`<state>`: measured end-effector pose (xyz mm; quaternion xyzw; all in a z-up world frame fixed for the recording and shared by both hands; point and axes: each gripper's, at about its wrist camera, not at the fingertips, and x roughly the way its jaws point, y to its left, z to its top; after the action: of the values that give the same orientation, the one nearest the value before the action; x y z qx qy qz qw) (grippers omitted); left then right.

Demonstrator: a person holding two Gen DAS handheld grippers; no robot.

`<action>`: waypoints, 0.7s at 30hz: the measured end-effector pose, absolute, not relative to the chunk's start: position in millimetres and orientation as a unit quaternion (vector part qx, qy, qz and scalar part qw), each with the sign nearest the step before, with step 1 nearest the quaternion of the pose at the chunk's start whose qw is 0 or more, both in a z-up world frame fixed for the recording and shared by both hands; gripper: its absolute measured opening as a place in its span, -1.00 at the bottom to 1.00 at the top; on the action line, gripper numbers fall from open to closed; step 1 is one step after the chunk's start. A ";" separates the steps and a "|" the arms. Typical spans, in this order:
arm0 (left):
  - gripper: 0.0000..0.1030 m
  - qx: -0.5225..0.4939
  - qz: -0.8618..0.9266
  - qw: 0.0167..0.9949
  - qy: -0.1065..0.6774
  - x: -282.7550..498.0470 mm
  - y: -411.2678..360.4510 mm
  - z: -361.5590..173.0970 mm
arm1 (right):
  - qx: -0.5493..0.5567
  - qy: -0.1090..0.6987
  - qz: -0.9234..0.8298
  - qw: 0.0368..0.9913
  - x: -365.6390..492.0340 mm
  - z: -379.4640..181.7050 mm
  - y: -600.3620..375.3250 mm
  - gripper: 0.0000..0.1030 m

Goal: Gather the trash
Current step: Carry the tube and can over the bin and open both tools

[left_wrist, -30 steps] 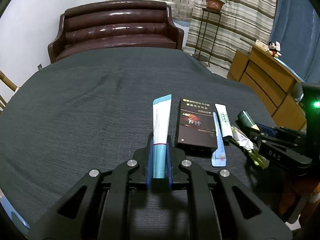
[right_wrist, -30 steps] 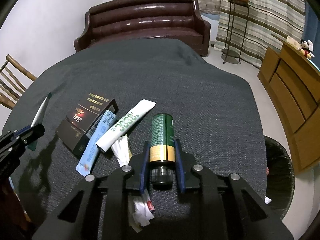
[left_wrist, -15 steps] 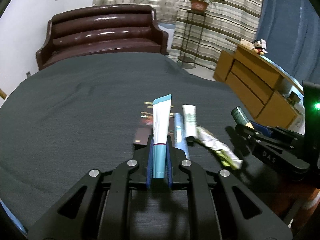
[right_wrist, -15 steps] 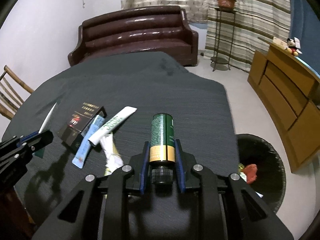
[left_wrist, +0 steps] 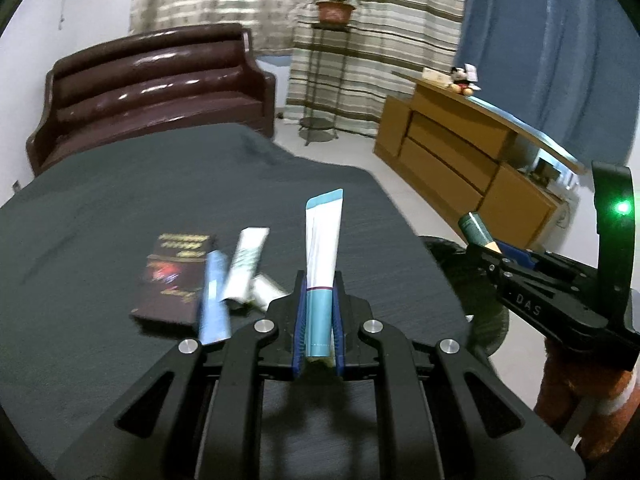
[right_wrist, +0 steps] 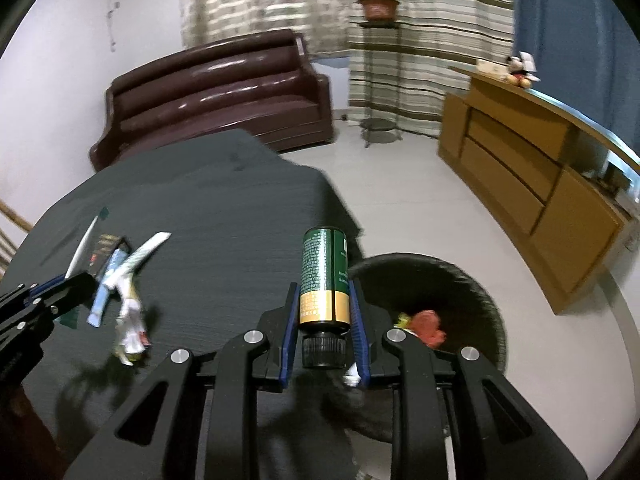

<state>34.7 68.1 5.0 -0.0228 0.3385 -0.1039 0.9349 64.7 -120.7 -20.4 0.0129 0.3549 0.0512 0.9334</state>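
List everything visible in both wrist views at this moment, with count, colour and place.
tube: 1, white and teal, in left gripper
bottle: 1, green and gold, in right gripper
box: 1, dark brown, on table
sachets: 2, blue, white-green, beside box
crumpled wrapper: 1, whitish, on table
table: 1, dark grey cloth
bin: 1, black, on floor, trash inside
sofa: 1, brown
cabinet: 1, wooden
potted plant: 1, on stand
left gripper: shut
right gripper: shut

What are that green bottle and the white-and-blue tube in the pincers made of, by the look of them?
Green bottle: probably plastic or coated metal, smooth and slightly glossy, printed text, gold band, ribbed black cap. Tube: likely soft plastic laminate, matte, with a flat crimped end.
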 end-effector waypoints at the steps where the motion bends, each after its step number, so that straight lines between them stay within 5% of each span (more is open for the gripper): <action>1: -0.78 -0.021 -0.107 0.935 0.337 36.6 62.8 5.0 | 0.016 0.353 0.044 0.934 64.6 -20.0 -127.0 -0.52; 21: -0.78 0.022 -0.156 0.930 0.332 71.0 -32.1 -2.8 | 0.029 0.335 -0.021 0.942 67.9 -21.5 -190.3 -0.52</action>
<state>71.0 -32.1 -2.8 0.0223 0.3322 -0.1560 0.9300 67.9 -190.3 -21.5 0.0291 0.3350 -0.0208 0.9415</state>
